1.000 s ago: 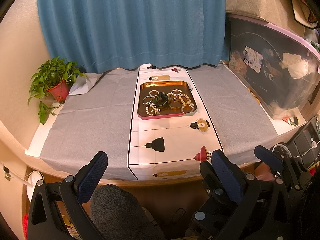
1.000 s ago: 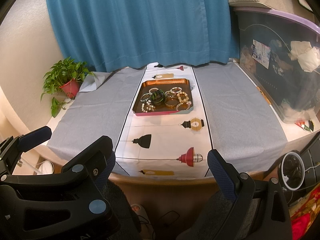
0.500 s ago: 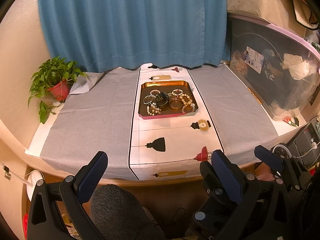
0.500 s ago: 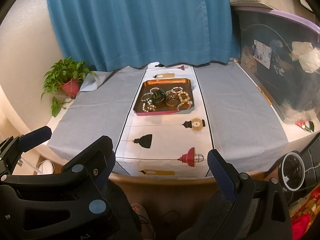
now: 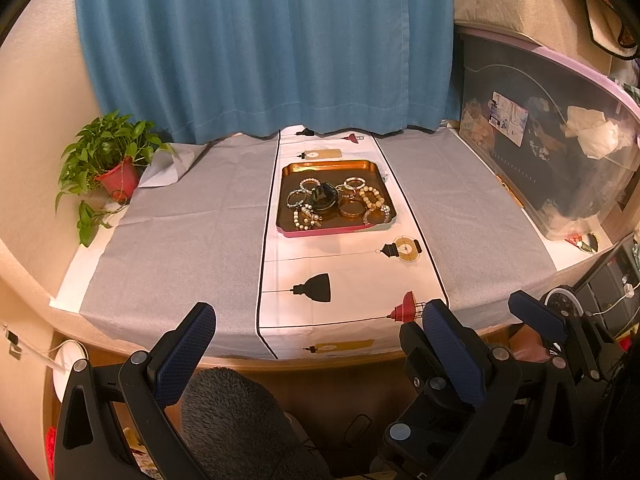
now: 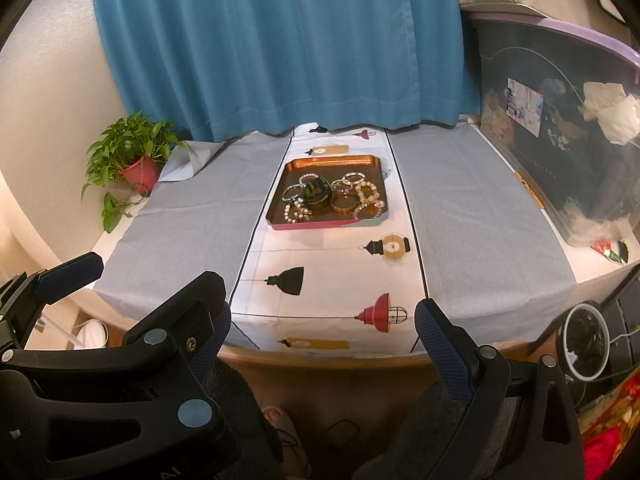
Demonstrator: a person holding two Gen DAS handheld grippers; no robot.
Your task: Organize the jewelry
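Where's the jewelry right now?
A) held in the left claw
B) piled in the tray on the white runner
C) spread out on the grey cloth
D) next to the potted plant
B: the bracelets lie heaped in the tray on the white runner, and both claws are open and empty, short of the table.

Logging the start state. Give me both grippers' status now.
Left gripper: open, holding nothing, short of the table edge.
Right gripper: open, holding nothing, also short of the tray.
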